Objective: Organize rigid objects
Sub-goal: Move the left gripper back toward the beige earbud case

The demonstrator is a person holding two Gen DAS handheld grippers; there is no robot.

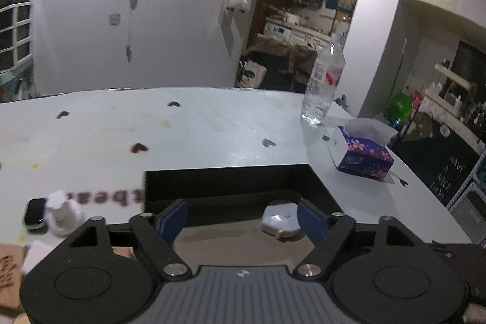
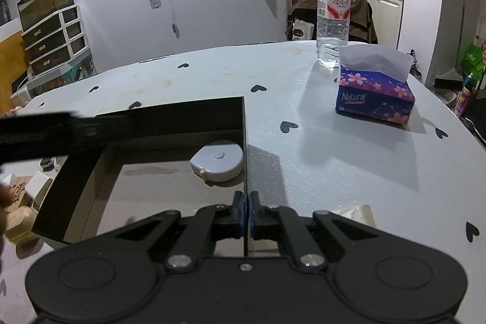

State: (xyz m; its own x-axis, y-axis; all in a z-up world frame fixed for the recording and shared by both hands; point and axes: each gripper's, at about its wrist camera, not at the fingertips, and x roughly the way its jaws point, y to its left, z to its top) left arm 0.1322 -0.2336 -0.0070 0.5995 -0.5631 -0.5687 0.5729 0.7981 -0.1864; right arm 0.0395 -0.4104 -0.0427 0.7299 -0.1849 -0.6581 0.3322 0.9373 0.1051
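A black open box [image 2: 170, 123] with a brown floor sits on the pale worktop [image 2: 319, 160], which is printed with small dark hearts, and everything else is best placed from that box. Inside it, in the far corner on the side nearer the tissue box, lies a round grey-white tape measure [image 2: 217, 161], flat on the floor and close against both walls of the corner; in the left wrist view the same tape measure [image 1: 281, 220] shows just beside the inner face of one blue pad. The right tongs [image 2: 246, 213] are pinched narrow on the thin side wall of the box, a blue pad on each face of the wall's top edge. The left tongs [image 1: 243, 219] stand wide above the near part of the box, with nothing between the pads and nothing pressed by them. Beyond the box's far corner, well apart from it, a blue flowered tissue box [image 2: 375, 97] stands on the worktop with a white tissue sticking up, and just behind that a clear water bottle [image 2: 332, 17] stands upright with its cap on. On the other side of the box, near its outer wall, sit a small black case [image 1: 35, 211], a white capped container [image 1: 63, 213] and some cardboard pieces [image 2: 19, 190], blurred.
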